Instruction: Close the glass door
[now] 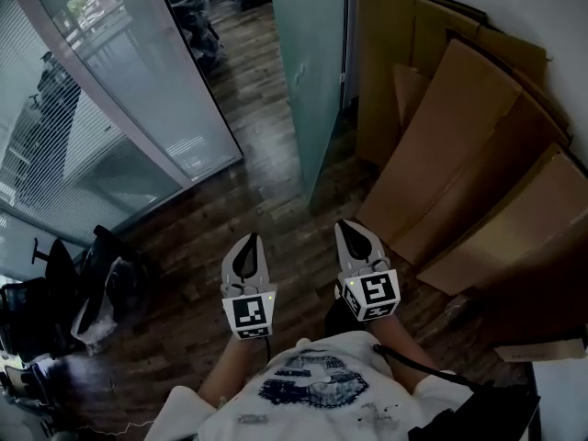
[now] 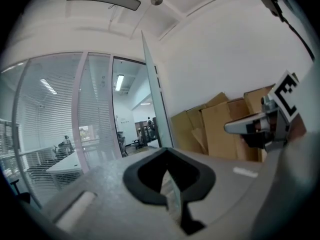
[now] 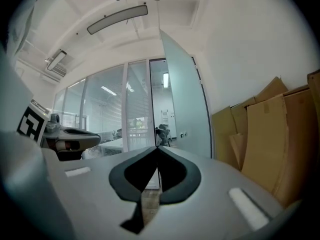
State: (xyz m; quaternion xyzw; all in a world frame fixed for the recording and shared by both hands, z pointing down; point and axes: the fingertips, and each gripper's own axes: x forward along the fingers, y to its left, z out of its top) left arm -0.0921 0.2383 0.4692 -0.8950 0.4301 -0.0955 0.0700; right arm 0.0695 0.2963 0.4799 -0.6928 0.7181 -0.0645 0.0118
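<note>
Head view, nearest first. Left gripper [image 1: 248, 239] at 7 o'clock: jaws together, nothing between. Right gripper [image 1: 353, 224] at 5 o'clock: likewise pressed shut, empty. Farther off, at 12 o'clock: glass door [image 1: 310, 72] (frosted, standing ajar, seen nearly edge-on), well apart from both grippers. Cardboard sheets [image 1: 459, 145] leaning at 2 o'clock; glass wall [image 1: 119, 108] at 10 o'clock. Judged step: approach, no contact yet. Next, probably: reach the door's free edge, then push it toward the frame with closed tips.
</note>
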